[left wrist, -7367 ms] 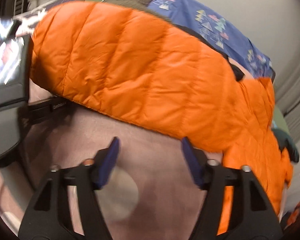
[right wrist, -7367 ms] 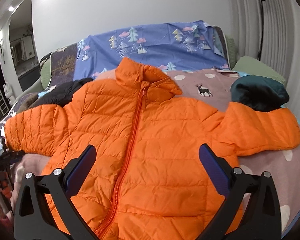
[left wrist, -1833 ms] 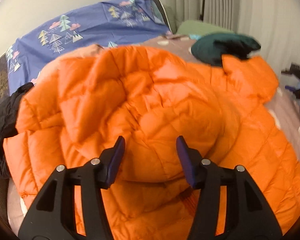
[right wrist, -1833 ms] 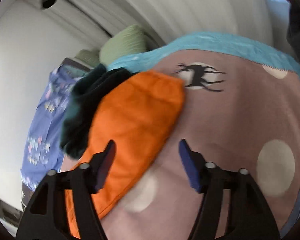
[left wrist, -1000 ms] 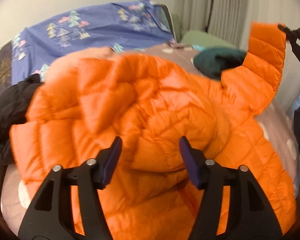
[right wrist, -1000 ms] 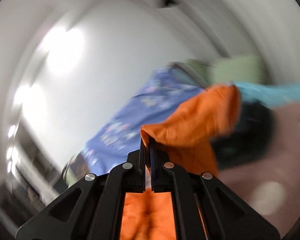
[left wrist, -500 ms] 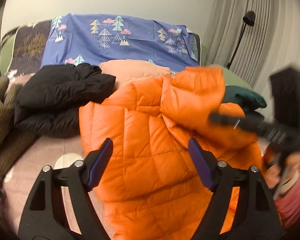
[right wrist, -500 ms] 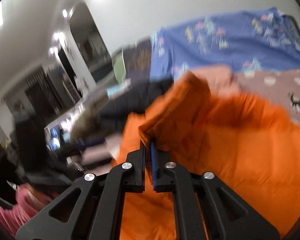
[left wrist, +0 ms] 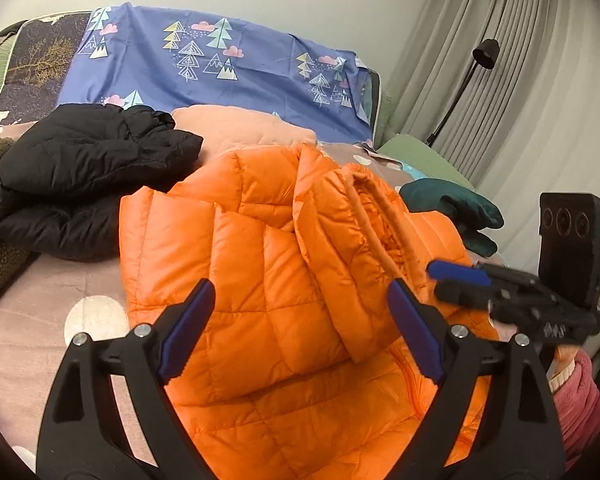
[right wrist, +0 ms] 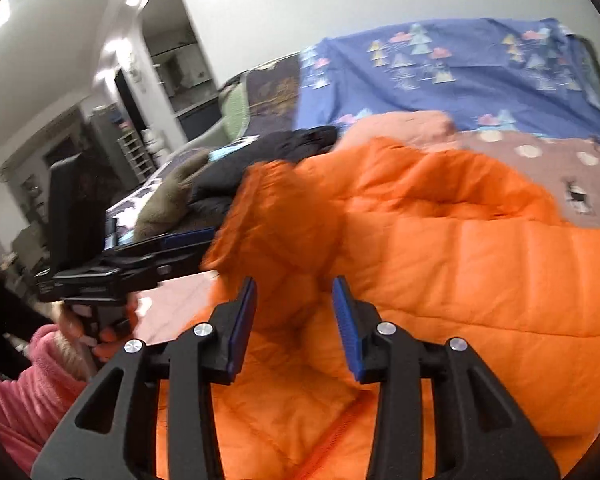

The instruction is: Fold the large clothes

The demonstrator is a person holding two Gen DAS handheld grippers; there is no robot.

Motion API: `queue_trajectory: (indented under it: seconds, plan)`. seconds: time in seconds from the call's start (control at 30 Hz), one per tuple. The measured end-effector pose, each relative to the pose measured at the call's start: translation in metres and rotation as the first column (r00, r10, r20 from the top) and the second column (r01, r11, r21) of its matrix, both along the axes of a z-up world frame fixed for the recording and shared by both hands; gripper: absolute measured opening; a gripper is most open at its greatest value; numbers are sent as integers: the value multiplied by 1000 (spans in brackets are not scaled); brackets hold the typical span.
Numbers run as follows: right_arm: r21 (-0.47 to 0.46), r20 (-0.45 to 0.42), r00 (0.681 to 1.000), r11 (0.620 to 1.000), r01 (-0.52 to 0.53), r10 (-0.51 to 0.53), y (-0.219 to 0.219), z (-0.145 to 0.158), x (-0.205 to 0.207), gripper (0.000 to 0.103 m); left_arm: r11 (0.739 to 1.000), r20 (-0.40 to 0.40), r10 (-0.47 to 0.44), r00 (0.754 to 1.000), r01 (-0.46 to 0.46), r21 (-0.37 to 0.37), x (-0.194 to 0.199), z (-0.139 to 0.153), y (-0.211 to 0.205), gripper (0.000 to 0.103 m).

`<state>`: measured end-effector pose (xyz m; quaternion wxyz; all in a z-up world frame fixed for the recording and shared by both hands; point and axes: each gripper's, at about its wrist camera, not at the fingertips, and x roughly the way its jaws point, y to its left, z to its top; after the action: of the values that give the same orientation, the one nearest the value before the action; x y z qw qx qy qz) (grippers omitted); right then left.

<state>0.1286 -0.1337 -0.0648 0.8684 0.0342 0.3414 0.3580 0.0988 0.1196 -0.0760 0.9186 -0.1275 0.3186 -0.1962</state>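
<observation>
Leftmost, a black jacket point(left wrist: 88, 176) is heaped on the brown dotted bedspread point(left wrist: 40, 300), and just beside it the orange puffer jacket point(left wrist: 268, 264) lies across the middle of the bed with both sleeves folded in over its body. The left gripper point(left wrist: 300, 332) hangs above the jacket's lower part, its jaws having just been opening, spread wide with nothing pinched. Farther right, the right gripper point(right wrist: 294, 320) has just been opening too, its fingers parted with the sleeve between them but unclamped.
</observation>
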Motion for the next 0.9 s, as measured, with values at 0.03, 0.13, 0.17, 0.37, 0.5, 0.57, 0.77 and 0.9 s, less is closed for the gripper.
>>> queue_trajectory:
  seconds: [0.03,0.13,0.17,0.37,0.5,0.57,0.77,0.9]
  plan:
    - [-16,1,1000,1000,24,-24,-4,-2,0,40,1000,-1,-4,1000,4,-10,0,-1,2,90]
    - [-63,-26,997,996,69,-71,-9,-17,8,40,998,-7,-23,1000,23,-66,-1,-3,7,90]
    - [-92,-51,995,992,84,-89,-7,-25,13,40,997,-9,-27,1000,26,-74,-1,-4,8,90]
    - [-108,-184,979,992,71,-90,19,-62,35,40,995,-16,-71,997,70,-67,-6,-6,0,90]
    - [-132,-175,979,988,82,-105,30,-61,42,40,994,9,-103,995,103,-33,-13,0,-4,90]
    - [-132,-179,977,987,90,-113,32,-62,47,40,994,11,-110,994,110,-12,-15,0,-8,90]
    - [-80,-181,978,993,91,-104,25,-56,45,40,977,-118,4,993,22,213,28,-27,-21,10]
    - [-36,-45,990,990,134,-135,-8,-22,25,40,941,-49,129,990,-107,320,36,-16,-16,0]
